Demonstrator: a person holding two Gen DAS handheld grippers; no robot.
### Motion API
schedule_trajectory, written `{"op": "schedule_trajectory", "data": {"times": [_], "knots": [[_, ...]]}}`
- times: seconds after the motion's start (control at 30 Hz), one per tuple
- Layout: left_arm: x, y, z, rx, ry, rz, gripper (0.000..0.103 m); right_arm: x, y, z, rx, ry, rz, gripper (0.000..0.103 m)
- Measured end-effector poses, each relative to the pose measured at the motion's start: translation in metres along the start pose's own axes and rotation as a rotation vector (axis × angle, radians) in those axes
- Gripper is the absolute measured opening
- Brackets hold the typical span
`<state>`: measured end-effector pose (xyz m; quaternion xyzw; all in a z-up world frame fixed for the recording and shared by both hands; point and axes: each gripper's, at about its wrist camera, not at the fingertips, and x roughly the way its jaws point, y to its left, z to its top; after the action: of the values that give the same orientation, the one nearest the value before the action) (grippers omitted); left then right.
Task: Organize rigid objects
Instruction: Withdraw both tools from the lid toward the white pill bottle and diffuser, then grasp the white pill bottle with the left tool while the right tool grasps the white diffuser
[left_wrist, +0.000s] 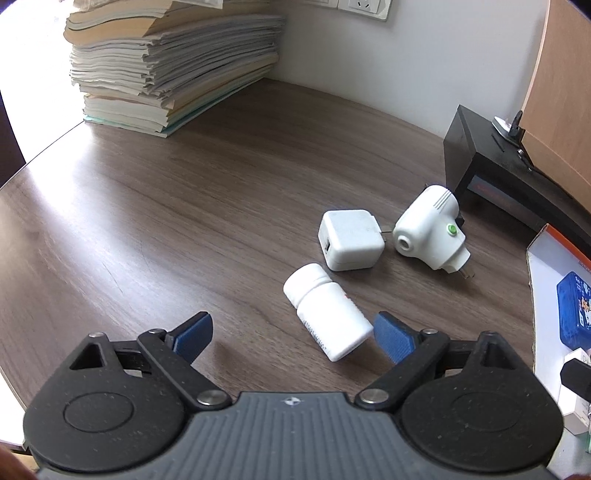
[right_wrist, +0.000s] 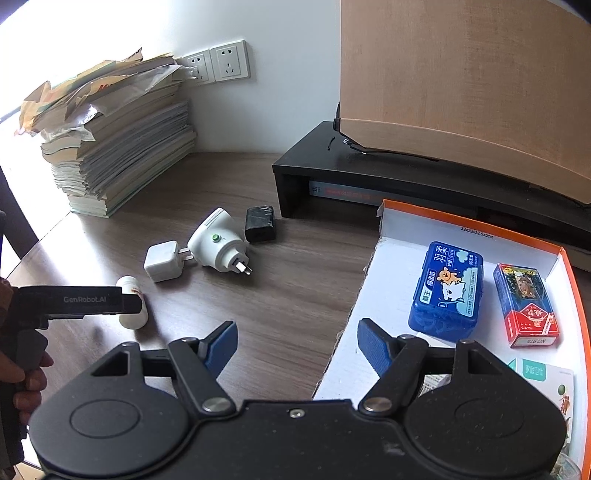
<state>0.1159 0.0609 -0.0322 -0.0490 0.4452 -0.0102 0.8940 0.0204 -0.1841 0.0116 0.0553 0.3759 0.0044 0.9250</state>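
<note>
Left hand-held gripper, marked "GenRobot.AI", gapes around one white bottle; right hand-held gripper gapes empty; red box reads "NO.975".

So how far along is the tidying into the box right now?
Partly done. The box already holds a blue case and a pack of cards. In hand: nothing yet, but the left gripper is open around the pill bottle lying on the desk. The right gripper is open and empty. Still out: the white charger, the white plug and a black block.
</note>
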Motion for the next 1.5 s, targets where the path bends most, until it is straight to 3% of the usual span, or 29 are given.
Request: {"op": "schedule_trajectory", "data": {"times": [0.13,0.27,0.53,0.73,0.8,0.9,1.0,1.33,1.5], "knots": [[0.005,-0.006,0.002,0.003,-0.011,-0.017,0.091,0.005,0.006,0.004,-0.014,0.003,0.013,0.085],[0.012,-0.01,0.001,0.026,0.003,-0.039,0.076,0.008,0.012,0.008,-0.028,0.002,0.016,0.085],[0.01,0.013,-0.004,0.11,-0.016,-0.086,0.079,0.016,0.015,0.011,-0.025,0.016,0.012,0.085],[0.01,0.025,-0.001,0.078,-0.029,-0.099,0.079,0.024,0.025,0.015,-0.039,0.023,0.026,0.085],[0.011,0.023,0.0,0.084,-0.031,-0.1,0.071,0.027,0.029,0.016,-0.046,0.026,0.031,0.085],[0.01,0.022,-0.003,0.084,-0.032,-0.108,0.048,0.03,0.035,0.018,-0.055,0.029,0.038,0.085],[0.01,0.019,-0.005,0.083,-0.036,-0.135,0.033,0.035,0.04,0.02,-0.063,0.03,0.041,0.085],[0.011,0.016,-0.005,0.113,-0.056,-0.177,0.033,0.069,0.055,0.04,-0.052,0.045,0.053,0.085],[0.01,0.019,-0.007,0.105,-0.067,-0.19,0.033,0.1,0.066,0.054,-0.111,0.058,0.043,0.085]]}}
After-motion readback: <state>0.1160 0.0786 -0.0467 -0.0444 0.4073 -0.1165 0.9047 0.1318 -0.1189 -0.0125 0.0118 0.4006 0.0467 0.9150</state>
